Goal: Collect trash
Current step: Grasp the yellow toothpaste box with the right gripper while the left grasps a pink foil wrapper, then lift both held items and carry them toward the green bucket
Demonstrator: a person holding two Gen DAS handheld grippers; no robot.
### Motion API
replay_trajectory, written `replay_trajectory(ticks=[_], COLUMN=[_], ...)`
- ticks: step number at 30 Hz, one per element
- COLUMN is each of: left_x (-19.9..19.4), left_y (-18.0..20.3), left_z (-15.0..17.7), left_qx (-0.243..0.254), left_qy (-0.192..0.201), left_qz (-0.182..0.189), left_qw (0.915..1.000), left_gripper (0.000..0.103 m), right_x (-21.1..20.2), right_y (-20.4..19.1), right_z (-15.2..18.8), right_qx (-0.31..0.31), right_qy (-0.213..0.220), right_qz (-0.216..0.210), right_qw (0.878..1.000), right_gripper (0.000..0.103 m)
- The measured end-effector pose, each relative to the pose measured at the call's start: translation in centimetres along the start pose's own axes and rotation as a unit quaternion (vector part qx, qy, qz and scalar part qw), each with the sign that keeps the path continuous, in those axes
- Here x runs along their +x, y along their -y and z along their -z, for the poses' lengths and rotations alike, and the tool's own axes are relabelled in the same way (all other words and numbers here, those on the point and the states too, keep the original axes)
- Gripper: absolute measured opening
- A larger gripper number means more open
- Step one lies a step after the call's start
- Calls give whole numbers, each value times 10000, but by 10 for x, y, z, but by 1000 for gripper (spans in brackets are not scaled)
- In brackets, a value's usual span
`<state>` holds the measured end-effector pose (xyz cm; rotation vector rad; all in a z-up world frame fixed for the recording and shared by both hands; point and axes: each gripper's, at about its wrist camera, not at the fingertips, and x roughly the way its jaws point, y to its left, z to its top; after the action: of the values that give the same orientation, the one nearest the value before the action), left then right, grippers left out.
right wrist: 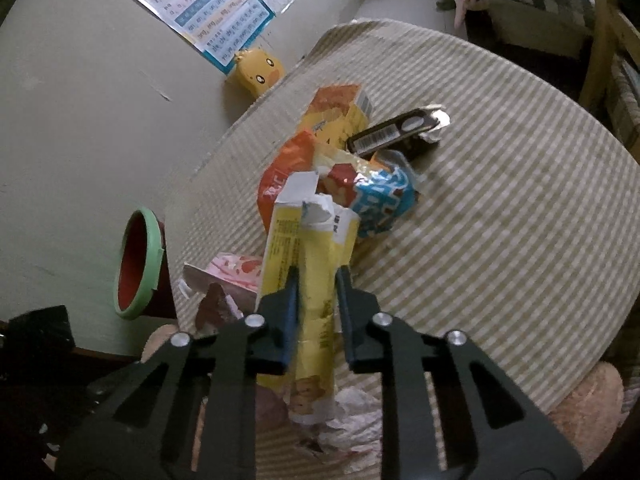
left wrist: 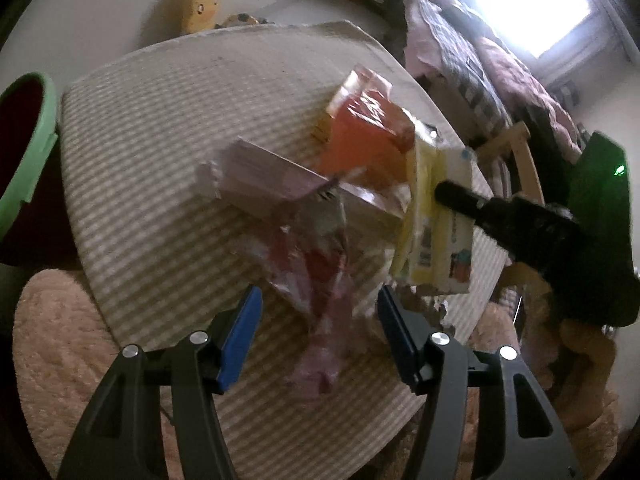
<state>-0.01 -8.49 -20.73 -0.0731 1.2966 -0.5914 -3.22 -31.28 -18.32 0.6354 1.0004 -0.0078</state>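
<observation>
A pile of trash lies on a striped round table [left wrist: 160,120]. My right gripper [right wrist: 316,280] is shut on a torn yellow carton [right wrist: 308,260] and holds it above the table; the carton also shows in the left wrist view [left wrist: 440,220]. My left gripper [left wrist: 318,308] is open, its blue pads either side of a crumpled pink-red wrapper [left wrist: 316,272]. Around lie a pink box [left wrist: 256,168], an orange bag [left wrist: 368,136], a blue-white wrapper [right wrist: 384,196], an orange-yellow box [right wrist: 336,116] and a black box [right wrist: 400,130]. A green-rimmed red bin [right wrist: 138,264] stands left of the table.
A yellow duck-shaped toy [right wrist: 258,70] stands at the wall under posters [right wrist: 216,4]. A bed with checked bedding [left wrist: 480,72] and a wooden chair [right wrist: 608,52] are on the far side. Pink fluffy carpet [left wrist: 52,352] lies below the table. White crumpled paper [right wrist: 352,412] lies by the table's near edge.
</observation>
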Motion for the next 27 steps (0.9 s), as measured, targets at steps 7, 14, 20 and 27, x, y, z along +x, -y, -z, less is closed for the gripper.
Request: replay_trajectory(ticks=[7,14,20,27], left_x=[29,34,25,20], left_y=[6,1,-10,-22], left_z=[1,6,5,3], left_qx=[261,296,317,123], left_qy=[-271,-349,-203,-149], left_qz=[-214,-67,-201,-212], left_qw=[9991,9989,9991,9996], left_gripper=[48,8,3,3], right_x=[-12,-2,12,28], right_y=[-4,-4,-4,-10], right_z=[2,4,9,14], right_qx=[-323,-342,-295,-437], right_qy=[136,-89,-318,-600], right_qz=[276,296,317,482], right_qw=[9990,9989,9986,9961], right_gripper=[18,18,32,66])
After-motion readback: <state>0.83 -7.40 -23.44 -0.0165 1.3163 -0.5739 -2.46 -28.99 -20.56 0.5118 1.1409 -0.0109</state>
